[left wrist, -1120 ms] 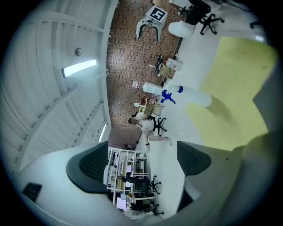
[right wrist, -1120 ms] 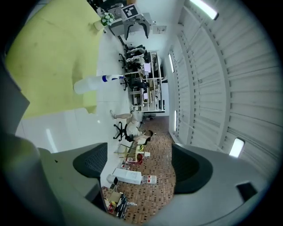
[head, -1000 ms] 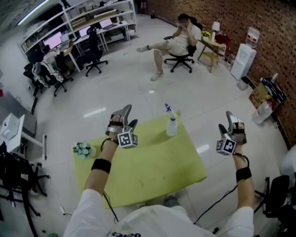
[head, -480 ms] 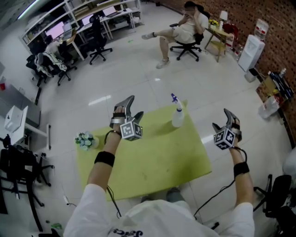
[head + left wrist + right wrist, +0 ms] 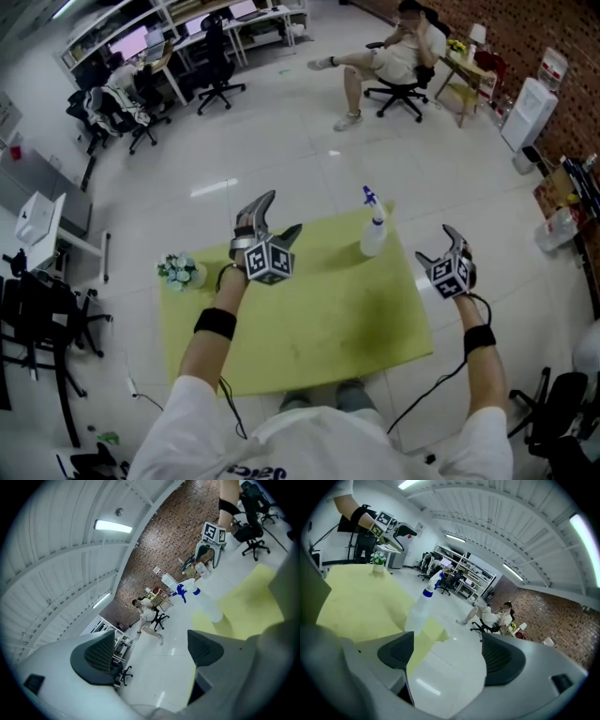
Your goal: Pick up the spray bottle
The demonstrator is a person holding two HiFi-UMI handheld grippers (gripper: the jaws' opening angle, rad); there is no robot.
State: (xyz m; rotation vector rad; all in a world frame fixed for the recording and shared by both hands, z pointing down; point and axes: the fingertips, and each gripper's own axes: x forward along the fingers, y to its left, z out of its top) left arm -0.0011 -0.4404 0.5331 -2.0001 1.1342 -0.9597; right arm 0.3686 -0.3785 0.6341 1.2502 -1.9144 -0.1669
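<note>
So, left gripper (image 5: 281, 214) fingers spread, nothing between. Right gripper (image 5: 436, 246) fingers spread too, empty. Spray bottle (image 5: 373, 234) upright on yellow table (image 5: 309, 328), between both finger pairs, touching neither.

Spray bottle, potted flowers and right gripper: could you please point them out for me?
spray bottle (image 5: 373, 239), head view, on its white body.
potted flowers (image 5: 177, 271), head view, on the blossoms.
right gripper (image 5: 434, 246), head view, midway between its fingertips.
</note>
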